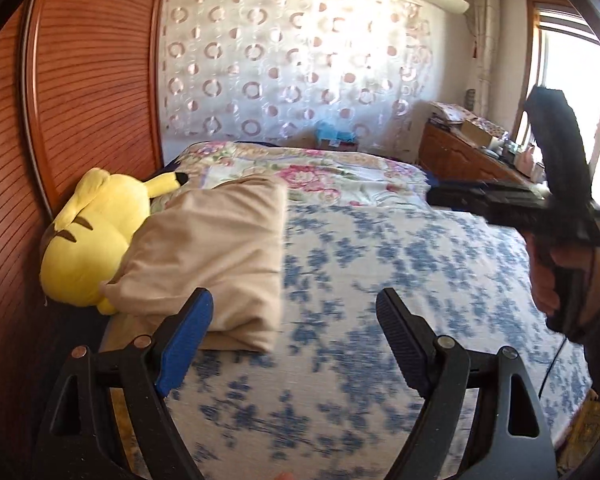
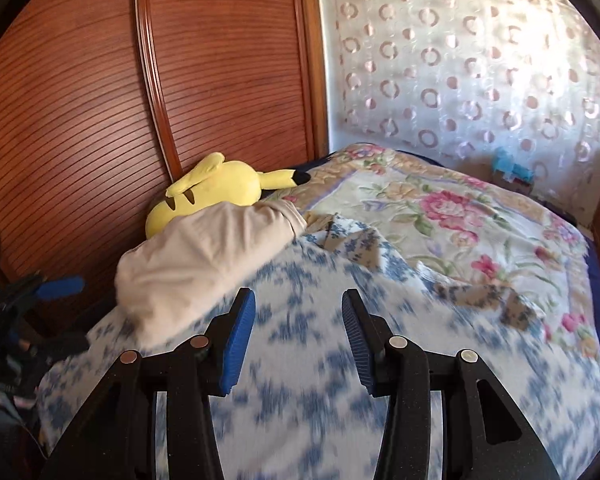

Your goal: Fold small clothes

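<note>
A folded beige garment [image 1: 220, 256] lies on the blue-flowered bedsheet [image 1: 380, 264] at the left, leaning against a yellow plush toy. My left gripper [image 1: 296, 300] hovers above the sheet just right of the garment's near edge, open wide and with nothing between its fingers. In the right wrist view the same garment [image 2: 204, 256] lies ahead and to the left of my right gripper [image 2: 298, 298], which stands open over the sheet [image 2: 300, 400] and is also empty. A hand holds the right gripper [image 1: 440, 199] at the right of the left wrist view. The left gripper [image 2: 66, 316] shows at that view's left edge.
A yellow plush toy [image 1: 96, 236] rests against the slatted wooden panel [image 1: 80, 100] along the bed's left side. A pink-flowered quilt [image 2: 460, 216] covers the far half of the bed. Beyond are a patterned curtain [image 1: 292, 60], a cluttered wooden dresser [image 1: 460, 148] and a bright window.
</note>
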`<state>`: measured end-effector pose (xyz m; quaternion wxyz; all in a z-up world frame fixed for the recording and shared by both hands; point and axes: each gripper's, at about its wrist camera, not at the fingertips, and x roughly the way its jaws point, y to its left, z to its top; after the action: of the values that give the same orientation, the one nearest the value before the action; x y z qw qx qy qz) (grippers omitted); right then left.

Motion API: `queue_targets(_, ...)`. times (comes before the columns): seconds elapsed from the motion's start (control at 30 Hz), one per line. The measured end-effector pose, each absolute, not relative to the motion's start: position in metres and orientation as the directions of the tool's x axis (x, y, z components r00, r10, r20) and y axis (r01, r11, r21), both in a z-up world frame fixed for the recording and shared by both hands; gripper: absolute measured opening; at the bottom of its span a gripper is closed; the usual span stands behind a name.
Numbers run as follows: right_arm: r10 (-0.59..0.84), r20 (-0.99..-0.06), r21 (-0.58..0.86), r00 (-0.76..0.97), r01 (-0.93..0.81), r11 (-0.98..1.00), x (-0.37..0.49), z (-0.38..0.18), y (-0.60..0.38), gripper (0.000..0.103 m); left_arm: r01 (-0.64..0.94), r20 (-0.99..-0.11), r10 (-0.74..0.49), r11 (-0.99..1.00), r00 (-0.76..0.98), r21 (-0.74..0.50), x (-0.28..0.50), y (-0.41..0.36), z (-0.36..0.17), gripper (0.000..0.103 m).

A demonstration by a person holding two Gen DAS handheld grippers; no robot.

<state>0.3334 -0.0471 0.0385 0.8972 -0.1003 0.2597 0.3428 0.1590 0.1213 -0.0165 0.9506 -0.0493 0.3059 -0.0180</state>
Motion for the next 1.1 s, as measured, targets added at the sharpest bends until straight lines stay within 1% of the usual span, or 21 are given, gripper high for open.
queue_targets(0.13,0.541,-0.506,0.017,0.672,-0.619,0.785,0.294,0.042,-0.084,0.058,0.041,-0.562,-0.086,0.995,0.823,-0.093,0.149,0.093,-0.003,0.084)
queue_targets(0.27,0.5,-0.461,0.005,0.733,-0.562,0.827,0.251,0.049,-0.113,0.068,0.075,-0.543,-0.096,0.995,0.834,-0.06,0.138,0.064,0.009,0.084)
queue_targets(0.43,0.451,-0.415,0.012,0.79,-0.492,0.871,0.201,0.055,-0.138,0.076,0.097,-0.517,-0.101,0.995,0.85,-0.034,0.121,0.037,0.022,0.084)
queue_targets(0.63,0.391,-0.354,0.017,0.85,-0.413,0.911,0.158,0.057,-0.154,0.078,0.091,-0.49,-0.08,0.996,0.868,-0.002,0.1,0.014,0.036,0.084)
queue_targets(0.77,0.352,-0.316,0.018,0.881,-0.365,0.931,0.13,0.058,-0.16,0.078,0.083,-0.476,-0.077,0.996,0.876,-0.008,0.088,0.007,0.044,0.084)
queue_targets(0.97,0.312,-0.286,0.021,0.906,-0.319,0.947,0.101,0.052,-0.162,0.078,0.084,-0.455,-0.084,0.996,0.887,-0.019,0.077,0.0,0.055,0.084)
queue_targets(1.1,0.305,-0.286,0.031,0.909,-0.309,0.95,0.099,0.045,-0.16,0.078,0.086,-0.448,-0.083,0.996,0.89,-0.015,0.072,-0.005,0.059,0.084)
